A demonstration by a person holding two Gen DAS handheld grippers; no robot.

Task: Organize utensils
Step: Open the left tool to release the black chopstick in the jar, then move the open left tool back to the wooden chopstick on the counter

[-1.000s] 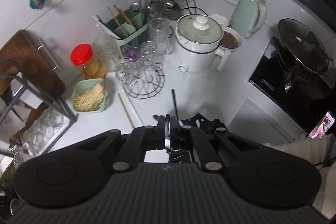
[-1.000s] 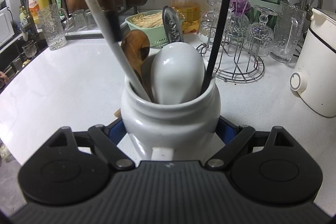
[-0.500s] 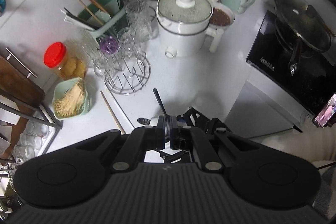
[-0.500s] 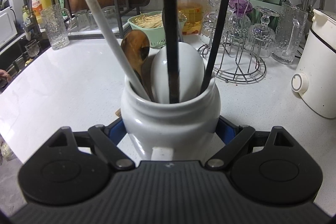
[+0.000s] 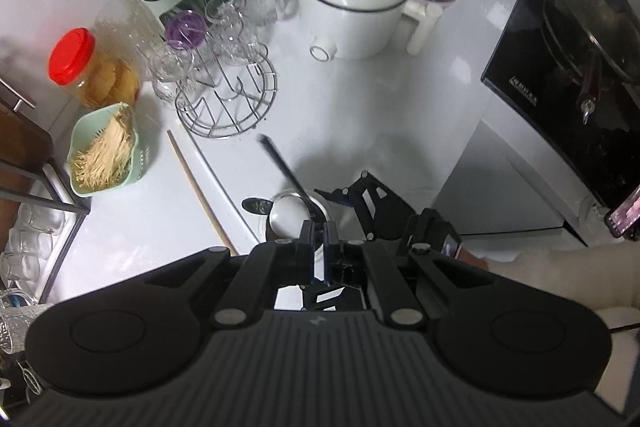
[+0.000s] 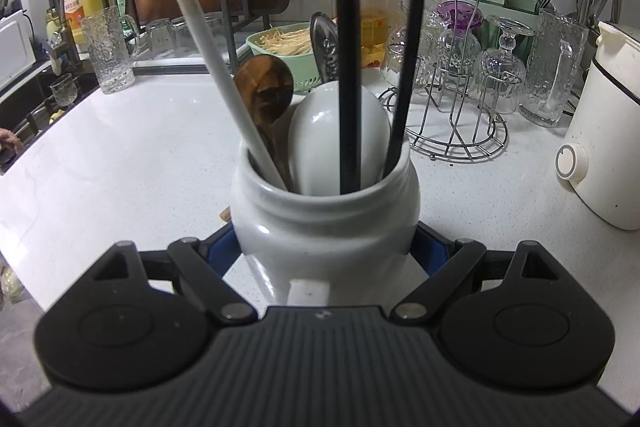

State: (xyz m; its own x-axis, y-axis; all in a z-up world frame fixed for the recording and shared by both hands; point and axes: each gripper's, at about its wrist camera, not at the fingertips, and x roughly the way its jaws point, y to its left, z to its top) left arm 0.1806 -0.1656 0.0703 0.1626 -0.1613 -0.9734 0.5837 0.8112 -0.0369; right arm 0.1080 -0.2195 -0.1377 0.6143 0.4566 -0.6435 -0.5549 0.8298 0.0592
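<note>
Two tools in my hands: my right tool [image 6: 325, 247] clamps the white ceramic utensil crock [image 6: 325, 223], standing near the bench [image 6: 120, 155] front edge; my left tool [image 5: 319, 243], jaws pinched narrow, grips a straight black utensil handle [image 6: 347, 67] standing upright in that crock beside a brown wooden spoon [image 6: 264, 95].
</note>
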